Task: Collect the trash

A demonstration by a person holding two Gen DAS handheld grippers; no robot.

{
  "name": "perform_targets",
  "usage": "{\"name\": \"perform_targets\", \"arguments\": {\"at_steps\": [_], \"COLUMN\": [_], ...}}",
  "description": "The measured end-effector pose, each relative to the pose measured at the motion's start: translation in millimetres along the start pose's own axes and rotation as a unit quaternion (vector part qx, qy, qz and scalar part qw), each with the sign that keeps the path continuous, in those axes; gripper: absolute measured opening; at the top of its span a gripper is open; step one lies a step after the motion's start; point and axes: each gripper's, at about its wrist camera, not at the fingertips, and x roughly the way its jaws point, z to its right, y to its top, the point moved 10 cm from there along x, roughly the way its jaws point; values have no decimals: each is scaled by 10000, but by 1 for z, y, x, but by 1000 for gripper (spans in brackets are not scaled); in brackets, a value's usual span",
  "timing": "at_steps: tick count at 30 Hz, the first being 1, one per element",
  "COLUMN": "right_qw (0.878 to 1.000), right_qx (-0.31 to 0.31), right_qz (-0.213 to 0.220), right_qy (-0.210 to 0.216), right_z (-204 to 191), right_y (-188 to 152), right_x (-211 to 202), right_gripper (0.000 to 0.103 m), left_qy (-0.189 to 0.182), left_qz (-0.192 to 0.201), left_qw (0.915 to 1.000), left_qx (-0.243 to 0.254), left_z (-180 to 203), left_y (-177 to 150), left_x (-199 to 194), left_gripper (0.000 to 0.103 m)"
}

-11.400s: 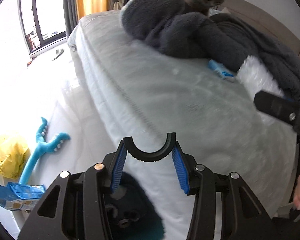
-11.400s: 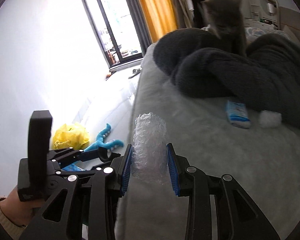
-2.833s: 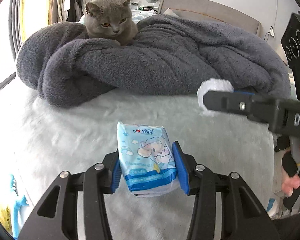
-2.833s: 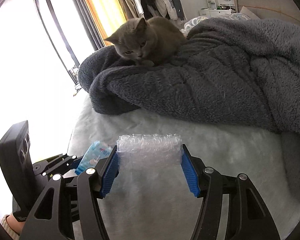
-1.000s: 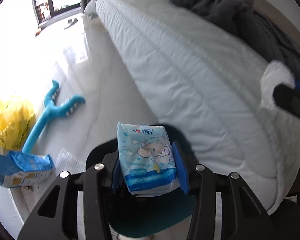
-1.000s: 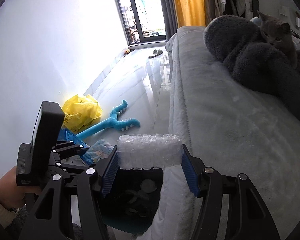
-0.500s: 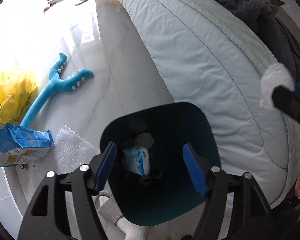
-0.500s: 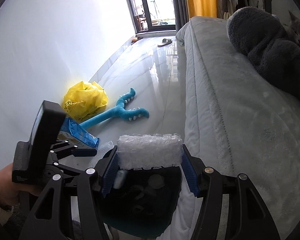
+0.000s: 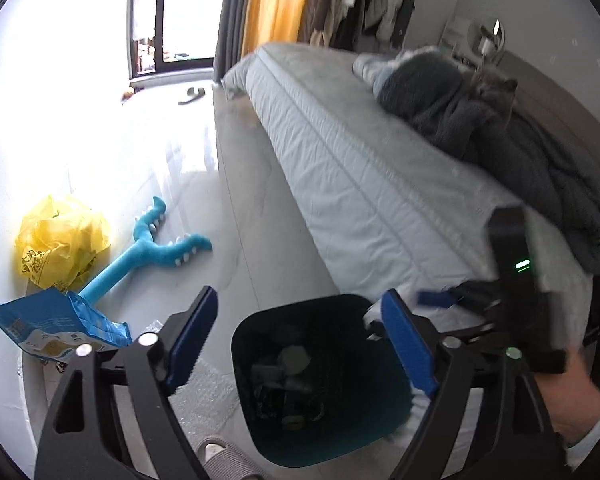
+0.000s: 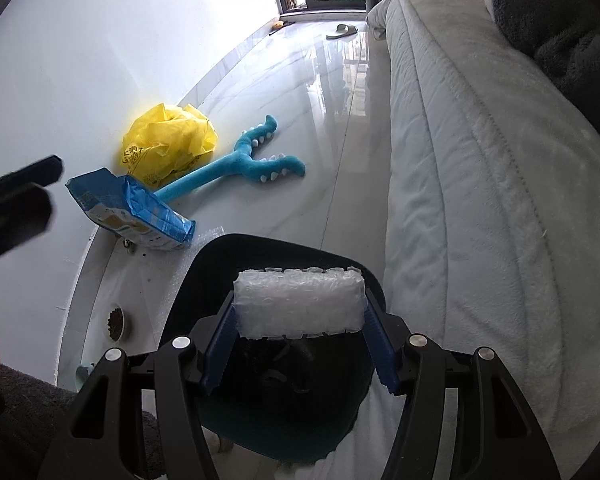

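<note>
The bed (image 10: 480, 168) fills the right side of both views, its quilted edge running away toward the window, a grey blanket (image 9: 500, 136) heaped on it with a grey cat (image 9: 496, 90) on top. Between the bed's edge and the white wall (image 10: 100, 60) lies a long strip of glossy floor (image 10: 332, 92), bare in the middle and far end, with a slipper (image 10: 342, 31) near the window.

The dark bin (image 10: 204, 280) stands on the floor against the bed's side, mouth up, with dim scraps inside; a strip of floor separates it from the clutter by the wall. There lie a crumpled yellow bag (image 10: 168, 142) with print too small to read, a blue toy (image 10: 244, 168), and a blue packet (image 10: 132, 208) whose label is illegible.

The right gripper (image 10: 300, 344) pinches a bubble wrap roll (image 10: 300, 304) between its blue pads, the roll's long axis lying crosswise from pad to pad, directly over the bin's mouth.

The left gripper (image 9: 300, 340) hangs above the bin (image 9: 320, 380), jaws opening wide, nothing between them.
</note>
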Motion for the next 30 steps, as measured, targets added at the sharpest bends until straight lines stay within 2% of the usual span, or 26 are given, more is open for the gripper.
{"name": "perform_targets", "arguments": {"at_steps": [3, 8, 12, 16, 19, 24, 27, 30], "right_qw": [9999, 9990, 9978, 9980, 9985, 9997, 9994, 9975], "right_qx": [24, -153, -281, -238, -328, -216, -102, -135], "right_qz": [-156, -415, -594, -579, -444, -45, 325, 687], "right_qy": [30, -30, -22, 16, 15, 58, 63, -103], "right_z": [-2, -7, -13, -19, -22, -20, -19, -17], "right_y": [-7, -25, -41, -45, -42, -32, -27, -27], "right_x": [11, 27, 34, 31, 18, -18, -50, -85], "right_gripper": [61, 61, 62, 72, 81, 83, 88, 90], "left_qy": [26, 285, 366, 370, 334, 367, 354, 260], "left_qz": [359, 844, 1018, 1106, 1263, 1389, 1401, 1462], "left_qw": [9994, 9958, 9937, 9927, 9908, 9890, 9890, 9884], "left_qx": [1, 213, 296, 302, 345, 348, 324, 327], "left_z": [6, 7, 8, 17, 24, 32, 38, 49], "left_y": [8, 15, 19, 19, 21, 23, 22, 20], "left_x": [-22, -51, -65, -75, -89, -107, -113, -122], "left_gripper": [95, 96, 98, 98, 100, 100, 100, 100]}}
